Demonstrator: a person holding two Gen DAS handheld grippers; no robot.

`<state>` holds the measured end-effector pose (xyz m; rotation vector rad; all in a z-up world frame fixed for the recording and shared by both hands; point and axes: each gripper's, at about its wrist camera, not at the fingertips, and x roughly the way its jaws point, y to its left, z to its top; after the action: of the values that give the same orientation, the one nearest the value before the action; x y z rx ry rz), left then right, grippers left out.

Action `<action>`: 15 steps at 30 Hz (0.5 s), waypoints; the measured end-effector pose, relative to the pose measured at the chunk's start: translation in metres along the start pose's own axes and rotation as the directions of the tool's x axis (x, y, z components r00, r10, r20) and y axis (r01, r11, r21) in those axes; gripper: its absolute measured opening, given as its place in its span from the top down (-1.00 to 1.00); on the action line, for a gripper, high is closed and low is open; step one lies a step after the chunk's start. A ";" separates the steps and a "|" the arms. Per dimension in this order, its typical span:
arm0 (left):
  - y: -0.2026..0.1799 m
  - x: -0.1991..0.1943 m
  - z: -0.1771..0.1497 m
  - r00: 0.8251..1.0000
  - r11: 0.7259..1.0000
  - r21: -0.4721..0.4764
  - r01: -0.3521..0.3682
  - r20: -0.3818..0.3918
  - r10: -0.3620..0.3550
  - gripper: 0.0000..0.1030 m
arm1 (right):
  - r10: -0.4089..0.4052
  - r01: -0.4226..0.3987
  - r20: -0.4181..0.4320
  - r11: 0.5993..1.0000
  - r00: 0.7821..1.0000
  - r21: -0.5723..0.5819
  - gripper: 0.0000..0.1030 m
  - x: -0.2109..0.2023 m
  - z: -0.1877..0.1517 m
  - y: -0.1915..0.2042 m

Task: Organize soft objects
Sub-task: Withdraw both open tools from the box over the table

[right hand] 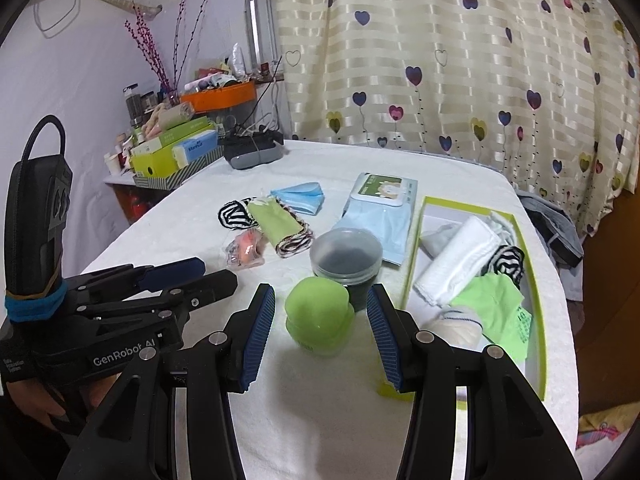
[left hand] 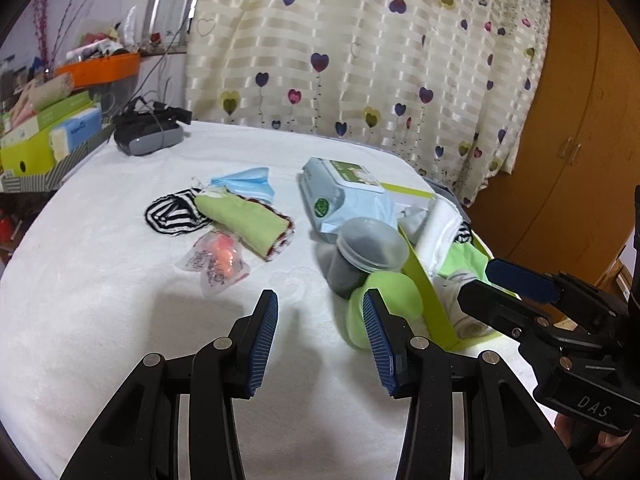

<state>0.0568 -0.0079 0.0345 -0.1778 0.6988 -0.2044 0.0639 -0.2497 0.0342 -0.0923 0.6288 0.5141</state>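
A white plush-covered table (right hand: 360, 420) fills both views. Along its right side lies a shallow lime-green rectangular cardboard tray (right hand: 534, 280) holding a rolled white cloth (right hand: 456, 264), a flat green cloth (right hand: 496, 304), a black-and-white striped piece (right hand: 506, 260) and a cream sock (right hand: 456, 328). Just left of the tray sits a pale blue pack of wet wipes (right hand: 380, 216), and nearer stands a lidded clear plastic tub with dark contents (right hand: 346, 258), touching a round lime-green plastic container (right hand: 320, 316). Further left lie a folded green cloth with patterned edge (left hand: 250, 222), a striped black-and-white sock (left hand: 170, 214), a crumpled light blue face mask (left hand: 246, 184) and a clear packet with something orange inside (left hand: 218, 262). The left gripper (left hand: 320, 320) hangs over bare table, jaws wide apart and empty. The right gripper (right hand: 320, 320) hangs wide open with the lime container between its jaws but not touched
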 end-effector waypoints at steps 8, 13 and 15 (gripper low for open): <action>0.017 0.007 0.007 1.000 0.999 -0.035 -0.025 0.002 0.025 0.17 | 0.016 -0.016 -0.016 0.999 1.000 -0.028 0.05 0.014 0.009 0.007; 0.030 0.012 0.013 0.999 0.997 -0.061 -0.047 0.002 0.047 0.17 | 0.027 -0.028 -0.031 0.999 0.999 -0.038 0.05 0.024 0.013 0.009; 0.035 0.014 0.014 0.999 0.996 -0.069 -0.052 0.000 0.052 0.17 | 0.031 -0.033 -0.034 0.999 0.999 -0.043 0.05 0.027 0.014 0.011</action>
<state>0.0815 0.0240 0.0283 -0.2252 0.7082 -0.1307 0.0851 -0.2248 0.0305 -0.1322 0.6529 0.5581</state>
